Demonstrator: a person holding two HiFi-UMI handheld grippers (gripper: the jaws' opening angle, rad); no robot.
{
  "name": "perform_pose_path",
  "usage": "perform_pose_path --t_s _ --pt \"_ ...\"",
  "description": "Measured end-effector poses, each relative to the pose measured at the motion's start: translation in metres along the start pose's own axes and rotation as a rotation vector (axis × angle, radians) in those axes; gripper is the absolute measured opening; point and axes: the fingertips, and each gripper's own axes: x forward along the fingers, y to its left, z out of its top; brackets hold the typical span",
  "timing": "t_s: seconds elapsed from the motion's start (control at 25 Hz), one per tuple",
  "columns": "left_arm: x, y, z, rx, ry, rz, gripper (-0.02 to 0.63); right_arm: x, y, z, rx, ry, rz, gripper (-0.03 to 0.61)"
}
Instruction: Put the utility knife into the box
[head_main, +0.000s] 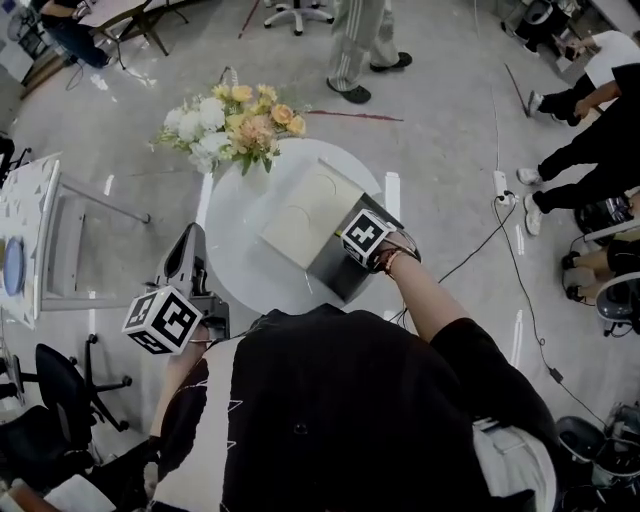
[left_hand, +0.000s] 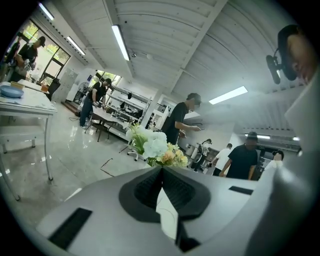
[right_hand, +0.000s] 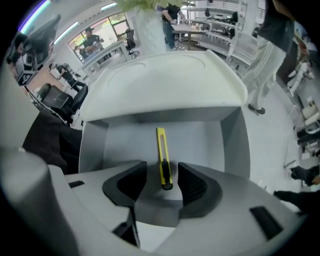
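The yellow utility knife (right_hand: 162, 157) lies lengthwise inside the grey box (right_hand: 93, 145), whose cream lid (right_hand: 165, 85) stands folded back. My right gripper (right_hand: 161, 180) hangs over the box's open top with its jaws wide; the knife's dark near end sits between the pads with a gap on each side. In the head view the right gripper's marker cube (head_main: 366, 238) sits over the box (head_main: 345, 268) on the round white table (head_main: 228, 255). My left gripper (head_main: 189, 238) is held off the table's left edge, pads together, holding nothing.
A bouquet of white and peach flowers (head_main: 235, 125) stands at the table's far edge. Several people (head_main: 360, 45) stand or sit around the room. A white side table (head_main: 30, 235) is at left, black office chairs (head_main: 55, 395) below it, and a cable (head_main: 500, 230) runs across the floor at right.
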Motion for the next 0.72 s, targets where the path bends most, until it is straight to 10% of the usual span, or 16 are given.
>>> perform_pose_path --t_s 0.52,0.72 --pt "0.038 -0.03 -0.013 0.02 0.111 -0.205 0.012 -0.05 -0.002 0.009 0.519 -0.386 0.077 0.167" --pt "0.041 -0.047 -0.013 0.032 0.143 -0.313 0.012 -0.079 0.016 -0.008 0.742 -0.518 0.047 0.054"
